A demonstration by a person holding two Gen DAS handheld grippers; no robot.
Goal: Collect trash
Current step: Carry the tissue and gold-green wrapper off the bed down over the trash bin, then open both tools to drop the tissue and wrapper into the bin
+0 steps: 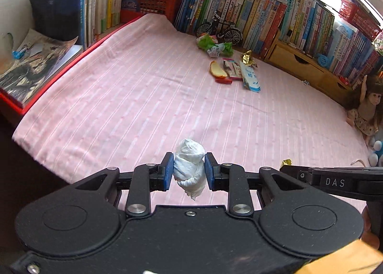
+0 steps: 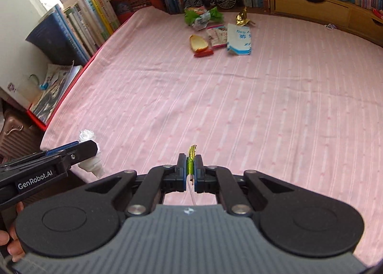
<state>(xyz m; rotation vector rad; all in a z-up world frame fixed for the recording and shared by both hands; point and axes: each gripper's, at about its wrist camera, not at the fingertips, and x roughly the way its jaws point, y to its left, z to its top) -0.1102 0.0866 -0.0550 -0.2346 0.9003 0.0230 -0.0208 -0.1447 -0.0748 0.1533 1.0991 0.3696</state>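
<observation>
Left gripper (image 1: pixel 189 169): jaws clamped on a crumpled white tissue wad (image 1: pixel 189 166), above the near edge of the pink striped tabletop cloth (image 1: pixel 143 96). Right gripper (image 2: pixel 190 169): jaws closed on a thin green-gold foil wrapper (image 2: pixel 191 160). Remaining wrappers (image 2: pixel 216 32) lay clustered near the far edge.

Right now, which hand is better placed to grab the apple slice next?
Neither yet: the left fingers clamp a crumpled white tissue, the right fingers pinch a thin green-gold wrapper. The yellow apple slice lies far off.
</observation>
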